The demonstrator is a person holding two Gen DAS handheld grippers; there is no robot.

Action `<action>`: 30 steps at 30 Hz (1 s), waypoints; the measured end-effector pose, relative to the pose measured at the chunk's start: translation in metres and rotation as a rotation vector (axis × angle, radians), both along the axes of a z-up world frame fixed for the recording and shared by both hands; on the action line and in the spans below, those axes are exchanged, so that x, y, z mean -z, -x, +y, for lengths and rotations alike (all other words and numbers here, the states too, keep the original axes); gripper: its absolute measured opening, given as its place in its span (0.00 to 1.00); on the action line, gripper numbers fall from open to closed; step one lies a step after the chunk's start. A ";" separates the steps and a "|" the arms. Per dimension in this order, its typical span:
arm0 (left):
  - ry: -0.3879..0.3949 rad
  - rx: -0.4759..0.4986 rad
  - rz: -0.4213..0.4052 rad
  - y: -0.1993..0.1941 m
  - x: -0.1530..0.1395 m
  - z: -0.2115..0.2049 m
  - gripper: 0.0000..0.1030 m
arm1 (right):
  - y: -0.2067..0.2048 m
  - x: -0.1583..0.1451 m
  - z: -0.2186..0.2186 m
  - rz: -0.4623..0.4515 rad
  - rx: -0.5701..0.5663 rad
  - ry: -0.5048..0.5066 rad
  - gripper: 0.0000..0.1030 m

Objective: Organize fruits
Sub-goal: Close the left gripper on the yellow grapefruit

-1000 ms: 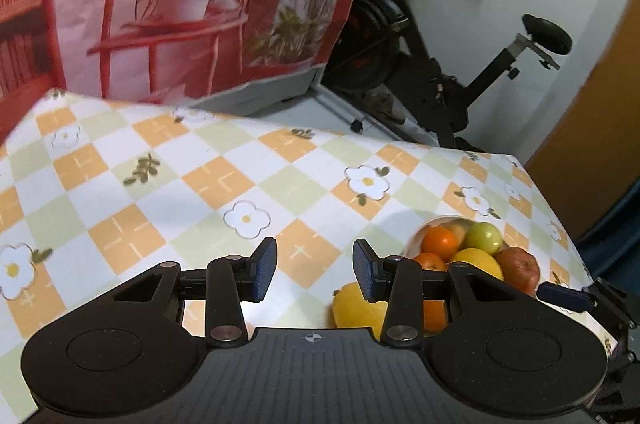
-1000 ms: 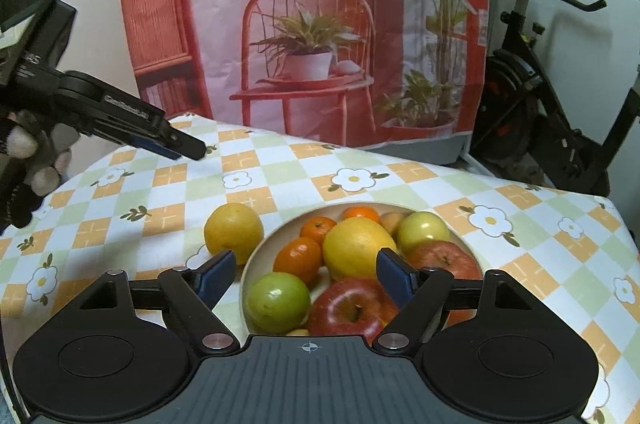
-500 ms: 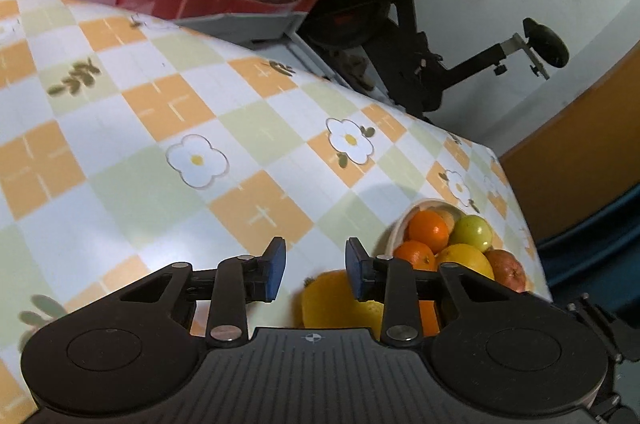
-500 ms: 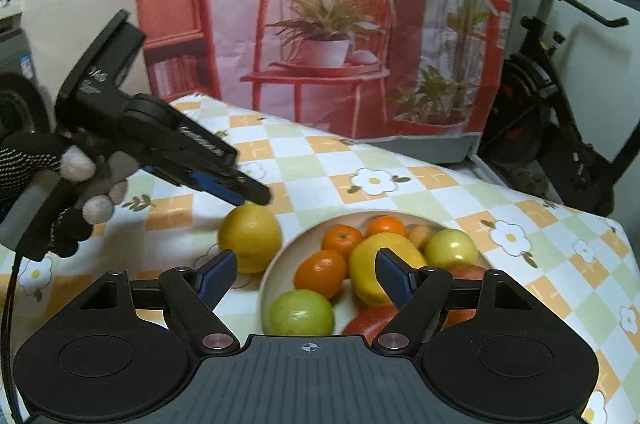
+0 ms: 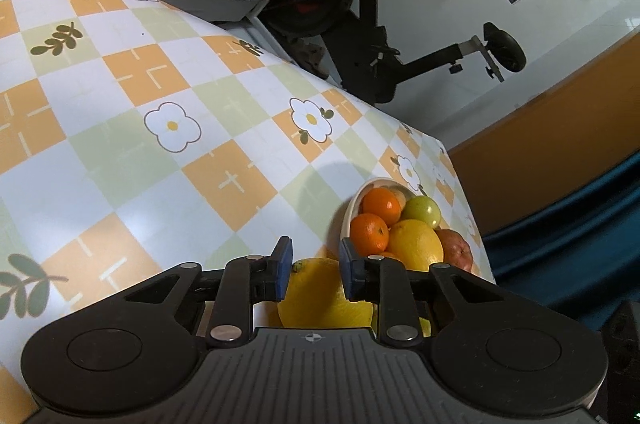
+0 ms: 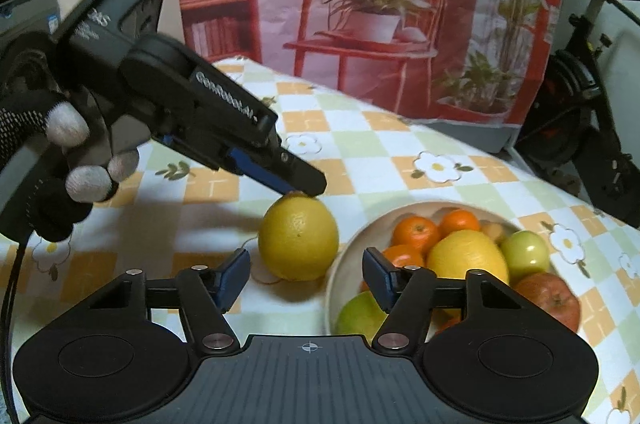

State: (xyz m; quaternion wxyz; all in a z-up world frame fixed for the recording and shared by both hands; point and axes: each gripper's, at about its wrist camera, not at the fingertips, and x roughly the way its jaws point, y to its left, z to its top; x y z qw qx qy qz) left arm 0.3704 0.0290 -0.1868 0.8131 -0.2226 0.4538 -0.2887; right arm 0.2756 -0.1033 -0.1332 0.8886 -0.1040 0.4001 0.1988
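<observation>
A table covered by a checked orange, green and white floral cloth [image 6: 400, 159] is seen before a red-printed backdrop and a black exercise bike [image 5: 360, 23]. A large round yellow citrus fruit [image 6: 298, 238] lies just beside a cream bowl [image 6: 344, 264] of mixed fruit. The left gripper [image 5: 314, 266] is pinched on its top; the right gripper [image 6: 306, 274], empty, is closing just short of it.
</observation>
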 end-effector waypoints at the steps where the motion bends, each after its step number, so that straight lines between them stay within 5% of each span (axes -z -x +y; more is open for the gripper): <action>1: 0.002 0.004 0.000 0.001 0.000 0.002 0.26 | 0.000 0.002 0.001 0.005 0.000 0.000 0.56; 18: 0.091 -0.067 0.029 0.009 0.012 0.028 0.26 | -0.010 0.021 0.018 -0.006 0.006 0.011 0.45; 30: 0.135 -0.102 0.042 0.014 0.018 0.032 0.26 | -0.013 0.029 0.024 -0.019 0.023 0.018 0.48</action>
